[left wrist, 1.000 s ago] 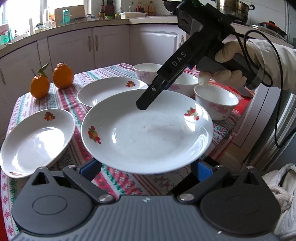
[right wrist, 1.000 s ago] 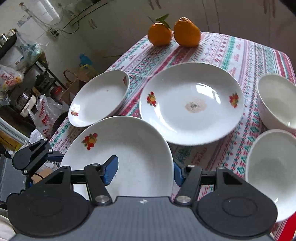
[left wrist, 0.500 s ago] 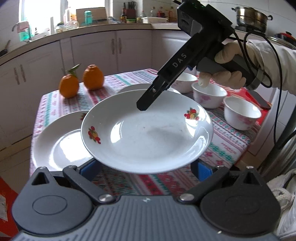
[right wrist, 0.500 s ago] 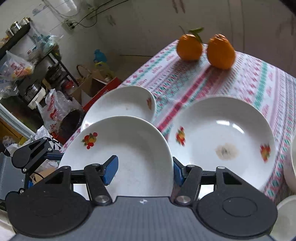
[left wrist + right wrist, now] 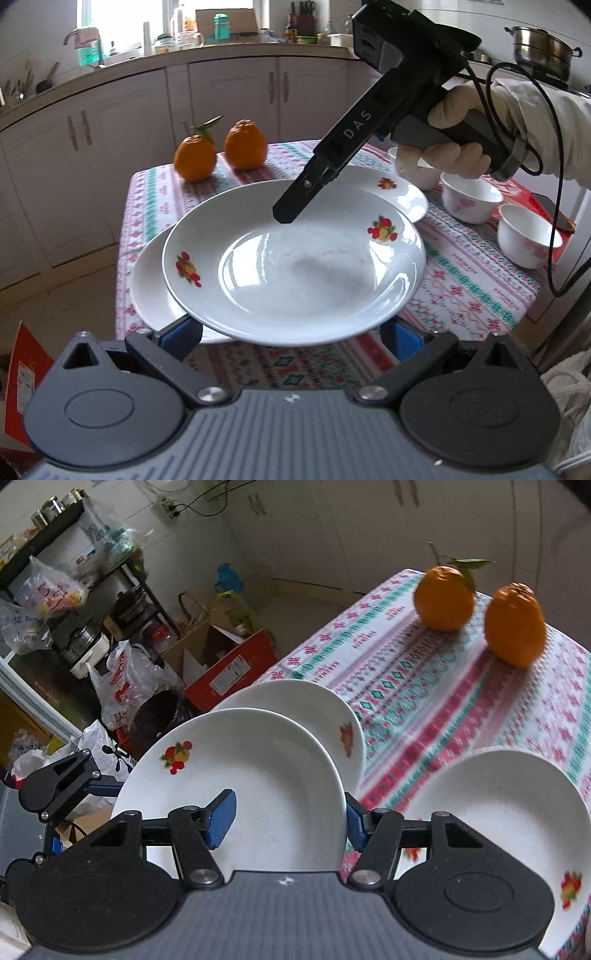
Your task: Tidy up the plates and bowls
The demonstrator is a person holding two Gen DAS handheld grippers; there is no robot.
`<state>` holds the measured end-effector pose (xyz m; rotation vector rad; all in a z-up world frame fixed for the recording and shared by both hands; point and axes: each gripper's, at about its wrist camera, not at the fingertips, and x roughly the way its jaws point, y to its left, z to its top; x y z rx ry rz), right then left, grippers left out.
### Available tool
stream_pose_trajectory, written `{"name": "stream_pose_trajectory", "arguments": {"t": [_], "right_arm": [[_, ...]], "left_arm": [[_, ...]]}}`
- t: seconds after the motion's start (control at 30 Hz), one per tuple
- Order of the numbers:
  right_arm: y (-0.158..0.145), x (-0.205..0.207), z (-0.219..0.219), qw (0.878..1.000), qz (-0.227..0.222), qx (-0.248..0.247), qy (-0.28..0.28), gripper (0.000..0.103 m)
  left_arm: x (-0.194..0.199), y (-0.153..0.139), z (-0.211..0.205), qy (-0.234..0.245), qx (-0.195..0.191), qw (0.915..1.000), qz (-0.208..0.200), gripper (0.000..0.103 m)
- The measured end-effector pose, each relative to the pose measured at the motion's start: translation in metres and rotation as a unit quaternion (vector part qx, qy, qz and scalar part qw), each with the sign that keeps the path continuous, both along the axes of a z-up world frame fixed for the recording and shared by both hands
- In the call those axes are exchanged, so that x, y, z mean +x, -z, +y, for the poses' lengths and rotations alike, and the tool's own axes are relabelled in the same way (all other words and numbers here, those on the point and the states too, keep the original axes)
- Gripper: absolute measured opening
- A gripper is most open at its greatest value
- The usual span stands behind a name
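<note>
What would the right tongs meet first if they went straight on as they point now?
Probably the second plate lying just beyond the carried plate that the right tongs grip, near the table's edge; the depth is unclear.

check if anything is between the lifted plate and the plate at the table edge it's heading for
Nothing visible. The white ceramic plate with fruit decals, gripped by both hand-held grippers, hangs partly above the matching white plate at the table edge. That plate's bare face is empty, and only air shows between the two.
</note>
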<state>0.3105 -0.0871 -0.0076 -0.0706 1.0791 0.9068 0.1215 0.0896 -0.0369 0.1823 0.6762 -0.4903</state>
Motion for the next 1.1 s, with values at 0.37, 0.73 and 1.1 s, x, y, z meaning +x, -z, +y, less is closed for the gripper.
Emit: {"name": "stream_pose_trajectory", "arguments": {"t": [0.37, 0.73, 1.1], "right_arm": [[0.011, 0.019, 0.028, 1.000, 0.010, 0.000, -0.015, 0.066], [0.020, 0.026, 0.030, 1.000, 0.015, -0.009, -0.008, 0.066], [0.024, 0.030, 0.035, 1.000, 0.015, -0.018, -0.009, 0.066]], "left_arm": [[0.012, 0.007, 0.018, -0.022, 0.003, 0.9997, 0.011, 0.102], [0.022, 0.012, 0.020, -0.018, -0.005, 0.9997, 0.016, 0.102], [0.033, 0.013, 0.027, -0.013, -0.010, 0.9995, 0.027, 0.102]]}}
